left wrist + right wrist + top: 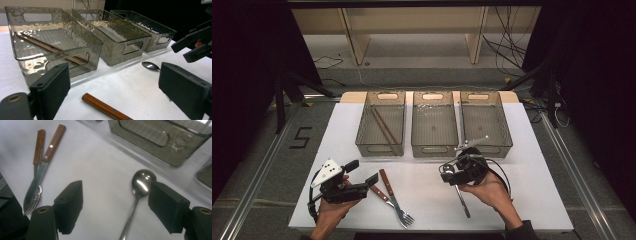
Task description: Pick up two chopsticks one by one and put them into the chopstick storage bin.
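Three bins [381,123] – two chopsticks [383,127], seemingly; one knife [43,162], fork [401,210], spoon [140,185].

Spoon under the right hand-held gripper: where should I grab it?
Take the spoon by its thin handle just below the bowl, from above, jaws straddling it. It lies flat on the table, and the right hand-held gripper is open, already roughly over it.
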A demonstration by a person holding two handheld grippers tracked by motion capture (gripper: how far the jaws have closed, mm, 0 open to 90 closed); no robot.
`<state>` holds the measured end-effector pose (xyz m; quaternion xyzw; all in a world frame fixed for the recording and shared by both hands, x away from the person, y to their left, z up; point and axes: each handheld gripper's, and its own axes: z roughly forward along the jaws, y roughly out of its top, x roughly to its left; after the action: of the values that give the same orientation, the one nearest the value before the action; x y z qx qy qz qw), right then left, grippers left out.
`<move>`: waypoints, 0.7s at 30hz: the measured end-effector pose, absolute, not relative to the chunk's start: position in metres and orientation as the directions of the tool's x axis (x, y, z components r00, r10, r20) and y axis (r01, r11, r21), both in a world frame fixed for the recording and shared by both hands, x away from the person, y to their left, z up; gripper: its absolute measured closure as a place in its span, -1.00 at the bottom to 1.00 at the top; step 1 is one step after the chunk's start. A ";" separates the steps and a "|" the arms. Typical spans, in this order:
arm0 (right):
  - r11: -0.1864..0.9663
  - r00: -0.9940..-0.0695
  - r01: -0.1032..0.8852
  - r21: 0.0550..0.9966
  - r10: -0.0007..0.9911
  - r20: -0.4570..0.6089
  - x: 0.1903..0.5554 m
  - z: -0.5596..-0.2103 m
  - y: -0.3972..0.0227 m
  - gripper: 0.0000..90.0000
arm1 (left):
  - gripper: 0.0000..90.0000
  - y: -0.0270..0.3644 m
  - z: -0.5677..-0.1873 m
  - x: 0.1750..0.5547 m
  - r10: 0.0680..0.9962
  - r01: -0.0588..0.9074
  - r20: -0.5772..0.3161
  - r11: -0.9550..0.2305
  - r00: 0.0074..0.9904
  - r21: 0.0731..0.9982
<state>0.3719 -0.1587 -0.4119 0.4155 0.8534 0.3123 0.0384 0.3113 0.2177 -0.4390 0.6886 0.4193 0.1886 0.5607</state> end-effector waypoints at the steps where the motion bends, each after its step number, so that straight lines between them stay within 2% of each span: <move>1: 0.463 -0.651 0.687 0.560 0.735 0.191 0.372 -0.413 -0.159 -0.36 | -0.78 0.217 -0.439 0.311 0.789 0.367 -0.211 -0.019 0.577 0.930; 21: 0.549 -0.642 0.723 0.420 0.758 0.113 0.371 -0.436 -0.155 -0.40 | -0.78 0.220 -0.439 0.309 0.789 0.366 -0.211 -0.018 0.577 0.930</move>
<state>0.3706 -0.1547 -0.4355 0.4211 0.8792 0.2191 0.0407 0.3094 0.2196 -0.4395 0.6882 0.4196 0.1885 0.5611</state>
